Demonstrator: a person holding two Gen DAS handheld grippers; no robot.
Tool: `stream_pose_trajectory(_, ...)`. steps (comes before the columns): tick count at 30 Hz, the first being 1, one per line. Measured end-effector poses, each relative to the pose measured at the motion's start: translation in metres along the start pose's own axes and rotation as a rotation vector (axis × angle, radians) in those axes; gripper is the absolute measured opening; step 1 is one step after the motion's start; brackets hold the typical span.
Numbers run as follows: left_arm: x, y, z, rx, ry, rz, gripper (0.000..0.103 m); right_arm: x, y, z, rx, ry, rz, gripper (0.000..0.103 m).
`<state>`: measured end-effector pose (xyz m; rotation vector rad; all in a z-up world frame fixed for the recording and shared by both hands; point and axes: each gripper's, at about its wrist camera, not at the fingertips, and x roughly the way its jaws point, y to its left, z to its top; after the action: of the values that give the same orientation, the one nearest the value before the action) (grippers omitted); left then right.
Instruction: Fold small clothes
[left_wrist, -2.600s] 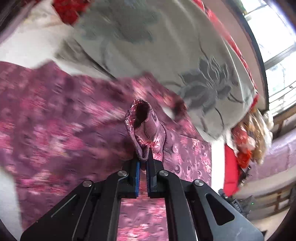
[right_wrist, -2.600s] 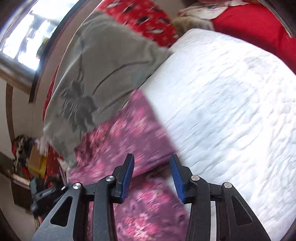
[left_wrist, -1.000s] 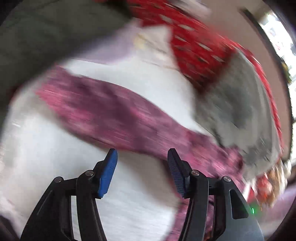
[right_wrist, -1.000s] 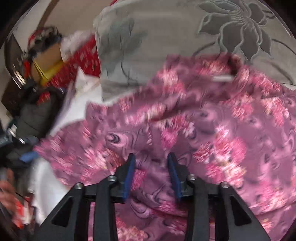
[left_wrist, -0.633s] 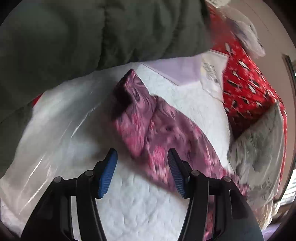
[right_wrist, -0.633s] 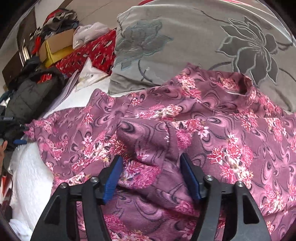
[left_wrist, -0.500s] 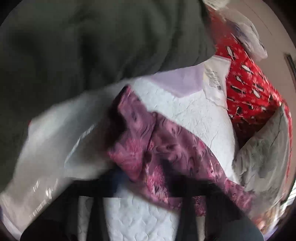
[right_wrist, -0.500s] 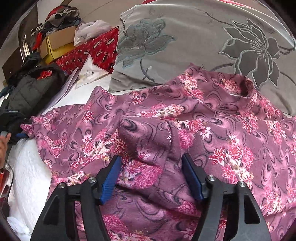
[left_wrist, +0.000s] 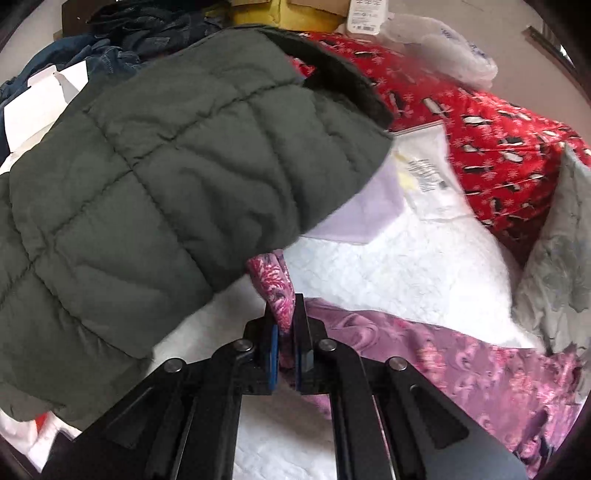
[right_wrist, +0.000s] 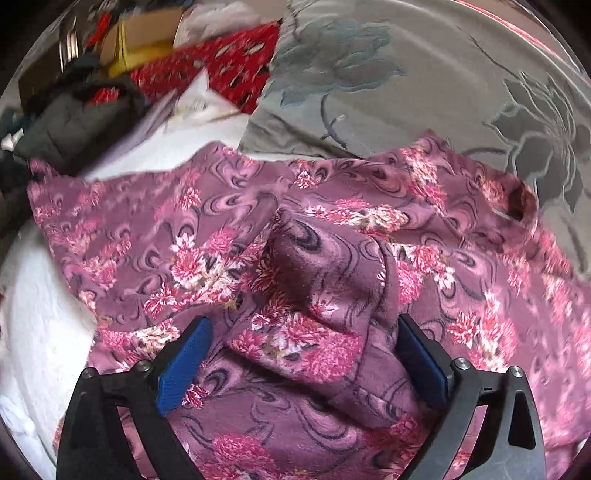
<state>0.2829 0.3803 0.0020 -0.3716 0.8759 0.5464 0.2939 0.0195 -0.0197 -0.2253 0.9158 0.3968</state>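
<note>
A purple shirt with pink flowers (right_wrist: 332, 258) lies spread on a white quilted bed (right_wrist: 33, 314). In the left wrist view my left gripper (left_wrist: 283, 328) is shut on the cuff end of the shirt's sleeve (left_wrist: 275, 291); the rest of the shirt (left_wrist: 461, 369) trails off to the right. My right gripper (right_wrist: 303, 354) is open above the shirt's middle. A folded-over sleeve (right_wrist: 325, 288) lies between its blue pads (right_wrist: 184, 362), apart from them.
A dark green padded jacket (left_wrist: 155, 177) lies close to the left gripper, at the left. A red patterned blanket (left_wrist: 480, 129) and a grey flowered pillow (right_wrist: 424, 81) lie at the bed's far side. Papers (left_wrist: 424, 177), boxes and jeans pile beyond.
My left gripper has closed on the sleeve cuff, which it straddled open half a second ago. My right gripper has opened wider and stays over the folded sleeve.
</note>
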Motion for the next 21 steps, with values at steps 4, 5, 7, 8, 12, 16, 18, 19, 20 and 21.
stream_pose_trajectory(4,-0.017,-0.021,0.003,-0.003,-0.084,-0.035,0.004,-0.008,-0.015,0.005,0.089,0.006,0.031,0.098)
stream_pose_trajectory(5,-0.022,-0.027,0.004,0.000,-0.092,-0.051,0.004,-0.012,-0.021,0.005,0.117,-0.001,0.032,0.098)
stream_pose_trajectory(7,-0.033,-0.039,0.005,0.017,-0.105,-0.070,0.004,-0.020,-0.037,0.004,0.162,-0.010,0.037,0.098)
stream_pose_trajectory(8,-0.039,-0.046,0.005,0.029,-0.111,-0.081,0.004,-0.024,-0.044,0.004,0.175,-0.012,0.032,0.098)
stream_pose_trajectory(12,-0.062,-0.076,-0.001,0.082,-0.129,-0.118,0.004,-0.036,-0.082,0.000,0.211,-0.001,-0.032,0.098)
stream_pose_trajectory(16,-0.079,-0.112,-0.009,0.136,-0.134,-0.151,0.004,-0.051,-0.131,-0.016,0.280,-0.007,-0.107,0.098)
stream_pose_trajectory(18,-0.085,-0.131,-0.015,0.159,-0.128,-0.176,0.004,-0.057,-0.152,-0.027,0.312,-0.002,-0.143,0.098)
stream_pose_trajectory(19,-0.088,-0.139,-0.019,0.168,-0.125,-0.189,0.004,-0.060,-0.161,-0.033,0.326,0.004,-0.162,0.098)
stream_pose_trajectory(20,-0.092,-0.150,-0.023,0.182,-0.122,-0.207,0.004,-0.062,-0.171,-0.040,0.338,0.012,-0.181,0.098)
stream_pose_trajectory(21,-0.095,-0.160,-0.026,0.195,-0.119,-0.221,0.004,-0.063,-0.179,-0.046,0.348,0.020,-0.200,0.098)
